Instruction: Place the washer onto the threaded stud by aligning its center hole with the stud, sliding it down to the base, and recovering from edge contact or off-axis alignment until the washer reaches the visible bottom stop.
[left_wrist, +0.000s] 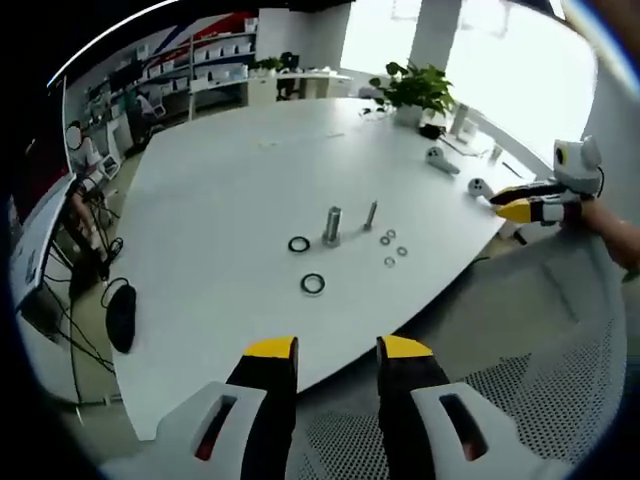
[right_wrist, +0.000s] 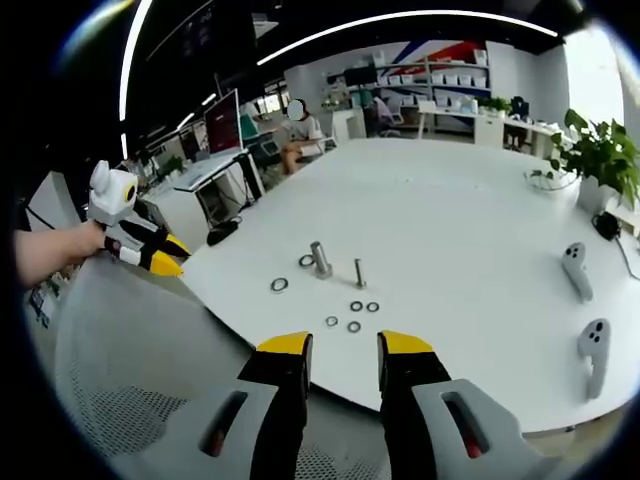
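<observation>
2 tongs parted and empty: left tongs (left_wrist: 337, 350) and right tongs (right_wrist: 345, 345), both hanging off the near edge of the white desk (left_wrist: 230, 180), above a mesh chair seat (left_wrist: 520, 400). Nothing picked up yet; judged as the approach step, before any washer is taken.

Seen from the right gripper view: thick bolt (right_wrist: 320, 259) standing upright mid-desk, thin threaded stud (right_wrist: 358, 272) upright just beside it at 3 o'clock. 4 small washers (right_wrist: 356, 306) loose on the desk at 6 o'clock of the stud, close to it, apart from one another. 2 larger dark rings (right_wrist: 279, 284) at 9 o'clock of the bolt, one almost against its base. Cannot tell which washer fits the stud.

Next move, as judged: reach in over the desk edge, pinch 1 small washer flat by its rim, lift, centre hole over stud tip.

Room: bare desk all round the cluster. 2 white controllers (right_wrist: 575, 268) well apart toward 3 o'clock, potted plant (right_wrist: 600, 160) at the far edge. Desk edge near the washers; risk of flicking 1 off.
</observation>
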